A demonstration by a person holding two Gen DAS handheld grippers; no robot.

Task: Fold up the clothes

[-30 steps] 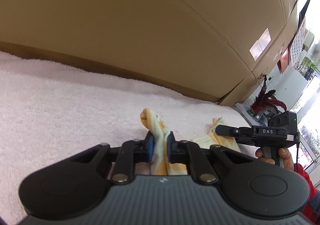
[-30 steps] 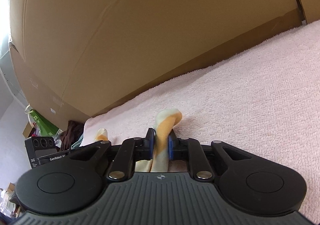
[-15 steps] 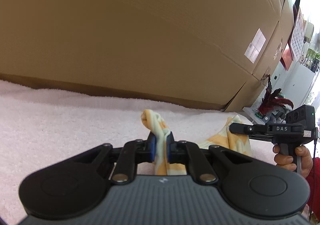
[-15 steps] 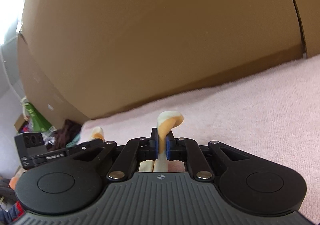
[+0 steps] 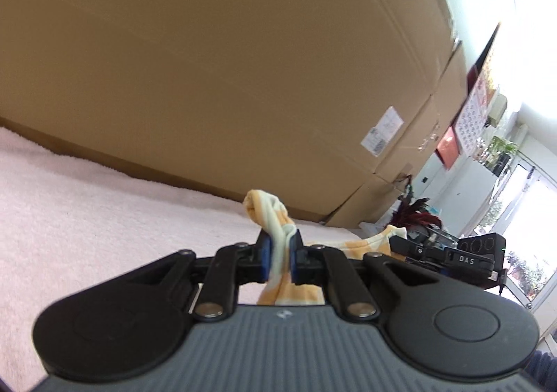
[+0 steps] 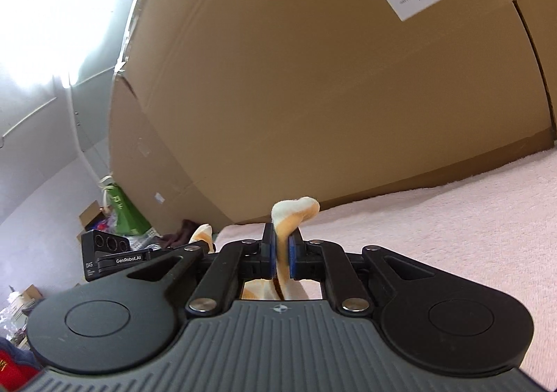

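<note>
- My left gripper and right gripper are each clamped nearly closed on a bunched edge of the yellow-and-white soft cloth garment, which is held up between them.
- I judge this the lift before a fold; next I should carry both edges across evenly.
- Below lies a pink terry towel surface, backed by big brown cardboard boxes.

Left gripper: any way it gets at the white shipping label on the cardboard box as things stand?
Probably not. The left gripper is shut on the yellow-and-white cloth, whose other end sits in the right gripper. The label is up the box wall, past the pink towel.
</note>
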